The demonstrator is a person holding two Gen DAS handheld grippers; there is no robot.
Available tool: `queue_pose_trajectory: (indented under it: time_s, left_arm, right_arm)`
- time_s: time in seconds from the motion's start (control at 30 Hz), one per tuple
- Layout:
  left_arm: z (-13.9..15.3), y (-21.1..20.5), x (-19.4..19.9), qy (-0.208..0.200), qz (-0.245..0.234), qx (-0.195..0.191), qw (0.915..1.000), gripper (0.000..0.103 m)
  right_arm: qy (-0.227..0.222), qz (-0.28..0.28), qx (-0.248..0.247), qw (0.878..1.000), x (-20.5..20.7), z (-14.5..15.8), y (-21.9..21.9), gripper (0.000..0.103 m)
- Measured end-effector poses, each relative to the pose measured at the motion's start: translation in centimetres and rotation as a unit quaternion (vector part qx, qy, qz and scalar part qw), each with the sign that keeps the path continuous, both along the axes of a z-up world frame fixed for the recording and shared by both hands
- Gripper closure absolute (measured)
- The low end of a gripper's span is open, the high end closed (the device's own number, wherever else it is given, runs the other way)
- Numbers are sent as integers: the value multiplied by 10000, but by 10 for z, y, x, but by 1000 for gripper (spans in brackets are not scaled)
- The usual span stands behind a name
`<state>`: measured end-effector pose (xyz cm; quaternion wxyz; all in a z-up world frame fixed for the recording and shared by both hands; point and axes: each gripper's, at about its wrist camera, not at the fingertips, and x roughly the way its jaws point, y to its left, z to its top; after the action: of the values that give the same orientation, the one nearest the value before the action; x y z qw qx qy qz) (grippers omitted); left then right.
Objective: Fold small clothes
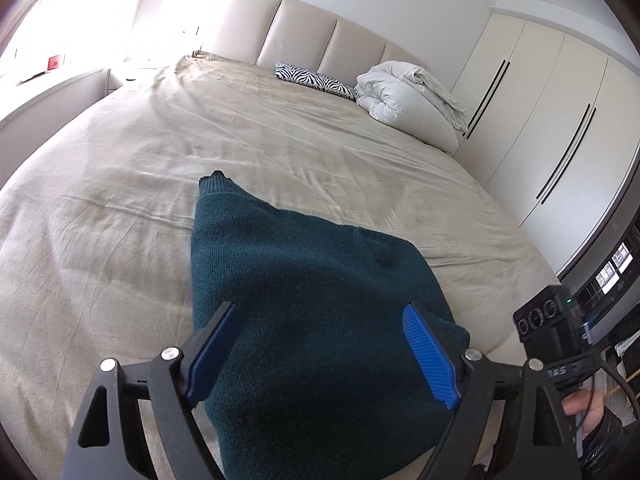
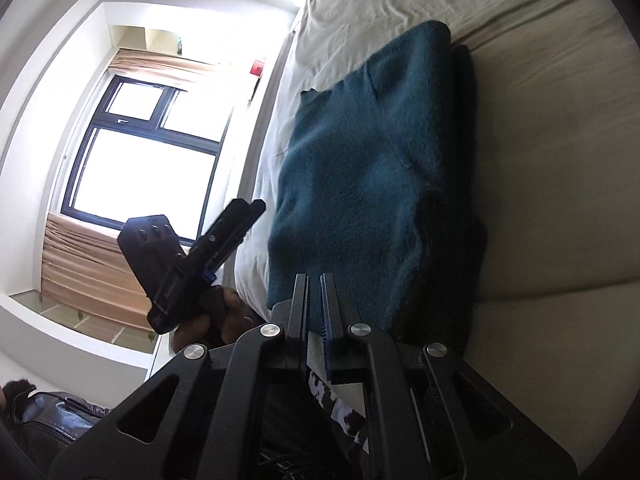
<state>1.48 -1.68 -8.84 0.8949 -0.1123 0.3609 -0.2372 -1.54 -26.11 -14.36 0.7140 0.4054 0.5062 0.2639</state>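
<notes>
Beige sheet [image 1: 168,168] covers the whole bed, wrinkled and bare across the left and middle, so we see plenty of open room on that side. One red box [image 1: 55,63] sits on the bright ledge far left. One padded headboard [image 1: 328,40] runs along the far edge; against it lie one zebra-print pillow [image 1: 316,82] and, to its right, one rolled white duvet [image 1: 408,96]. White wardrobe doors [image 1: 560,120] close off the right side, just beside the mattress edge.

We count one piece of clothing: a dark teal sweater [image 1: 312,300], folded and lying on the near part of the bed, close to the near edge, with one corner pointing toward the far end.

Our left gripper [image 1: 320,360] hovers over the sweater's near end with its two blue fingers [image 1: 430,356] spread wide; nothing is pinched between them. Our right gripper [image 2: 316,304] sits at the sweater's near edge in its own view, its fingers almost together with only a thin gap, and we see no cloth caught in it. Nothing stands between the grippers and the sweater.
</notes>
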Motion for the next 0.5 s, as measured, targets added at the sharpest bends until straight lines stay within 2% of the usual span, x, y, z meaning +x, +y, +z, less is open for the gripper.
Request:
queue_pose_trajectory:
  time_s: [0.03,0.1,0.17,0.23,0.3,0.33,0.4,0.47,0.5]
  left_arm:
    - [3,1,-2,-53,2,21,10000,16]
    - [11,1,-7,-208,35,108,9997,12]
    - [21,6,-14,-450,199,187,9986,2]
    - [35,12,-21,-799,417,228,9957,0]
    - [53,15,-30,-1249,699,452,9887,0]
    - [62,15,-34,-1491,861,629,9831,0]
    - [80,15,-43,-1943,1217,994,9683,0]
    - [95,16,-49,-2198,1555,1269,9547,0]
    - [102,18,-52,-2291,1713,1346,9487,0]
  right_arm:
    - [216,-158,-29,9996,-2,-17,-6,100]
    - [172,-363,341,9986,-8,-28,-16,103]
    - [-114,-335,-1,9994,-14,-11,-17,99]
    - [-378,-418,-255,9981,-15,7,-20,97]
    - [-753,-685,-624,9928,-18,31,-27,97]
    - [-993,-885,-1083,9852,-22,47,-29,97]
    - [-1430,-1258,-2152,9578,-29,77,-29,90]
    - [-1860,-1664,-2980,9214,-35,106,-23,69]
    - [-2071,-1866,-3210,9051,-35,122,-30,60]
